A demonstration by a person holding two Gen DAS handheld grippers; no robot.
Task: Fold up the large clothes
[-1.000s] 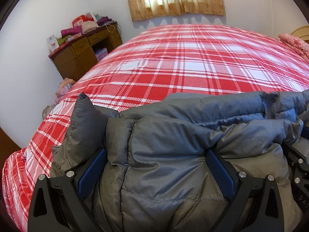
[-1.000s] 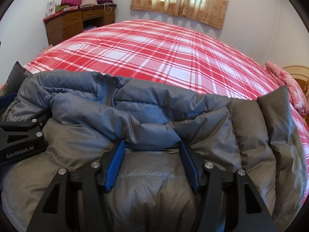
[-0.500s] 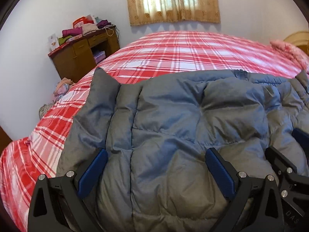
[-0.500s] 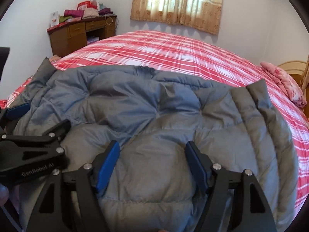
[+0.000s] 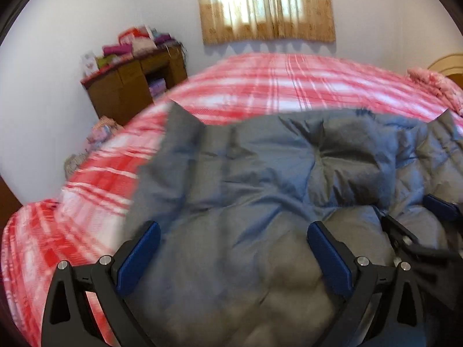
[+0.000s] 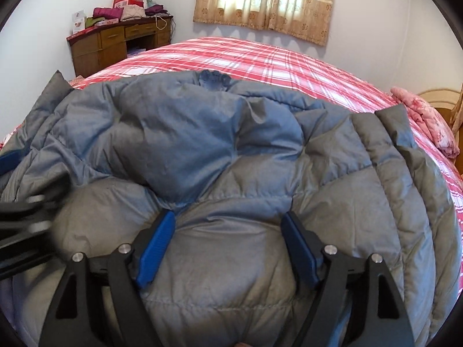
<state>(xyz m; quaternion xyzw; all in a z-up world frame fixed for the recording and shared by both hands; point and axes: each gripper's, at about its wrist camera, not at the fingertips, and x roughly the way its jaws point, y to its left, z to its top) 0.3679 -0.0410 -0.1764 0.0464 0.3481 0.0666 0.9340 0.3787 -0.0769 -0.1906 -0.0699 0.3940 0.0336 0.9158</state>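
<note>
Nearest, in the left wrist view, left gripper [image 5: 233,256] spread wide, blue pads [image 5: 139,257] apart, grey padded jacket [image 5: 260,202] bulging up between them; whether the pads press the fabric, cannot tell. Same in the right wrist view: right gripper [image 6: 228,248] with jaws wide, jacket [image 6: 231,150] puffed up between the pads, contact not clear. At the right edge of the left view, part of the right gripper [image 5: 419,231], blurred, resting over the jacket.

Jacket lying on the near part of the bed [image 6: 275,63], covering most of the plaid sheet in front, one corner sticking up toward the far left [image 5: 179,115]. A dark blue patch [image 6: 215,79] at the jacket's far edge, too small to identify.

Beyond the jacket, bare red and white plaid sheet up to the wall. To the right of the jacket, at the bed edge, a pink folded cloth [image 6: 425,115]. Far left of the jacket, a wooden desk [image 6: 115,43] against the wall, its surface loaded with folded clothes [image 6: 121,11]. Farthest, a curtained window [image 6: 269,0].
</note>
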